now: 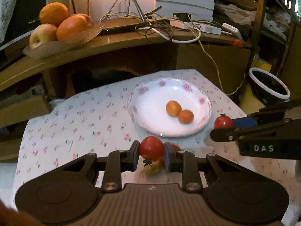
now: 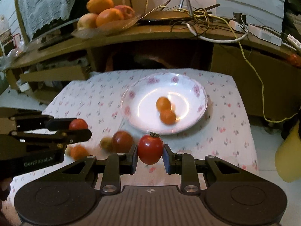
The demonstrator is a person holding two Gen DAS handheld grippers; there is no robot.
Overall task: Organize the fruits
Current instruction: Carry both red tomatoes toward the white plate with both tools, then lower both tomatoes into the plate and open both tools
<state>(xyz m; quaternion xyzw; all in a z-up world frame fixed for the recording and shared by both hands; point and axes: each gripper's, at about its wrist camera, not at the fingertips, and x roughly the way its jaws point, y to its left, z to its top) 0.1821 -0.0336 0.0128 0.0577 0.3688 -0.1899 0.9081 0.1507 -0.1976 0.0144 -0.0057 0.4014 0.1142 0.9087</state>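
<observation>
A white floral plate (image 1: 199, 126) (image 2: 195, 111) on the flowered cloth holds two small orange fruits (image 1: 178, 111) (image 2: 165, 110). My left gripper (image 1: 151, 149) is shut on a red tomato (image 1: 151, 147), stem down, above the cloth in front of the plate; it also shows in the right wrist view (image 2: 78, 125). My right gripper (image 2: 150, 150) is shut on another red tomato (image 2: 150, 148), stem up, just before the plate's near rim; it shows at the right of the left wrist view (image 1: 223, 122). Loose on the cloth lie a red tomato (image 2: 122, 141), a yellowish one (image 2: 106, 143) (image 1: 153, 167) and an orange one (image 2: 79, 152).
A wooden shelf (image 1: 122, 43) behind the table carries a dish of oranges and apples (image 1: 60, 26), tangled cables (image 1: 160, 24) and white adapters. A black bowl with a white rim (image 1: 269, 84) stands at the right. A yellow object (image 2: 287, 156) sits off the table's right edge.
</observation>
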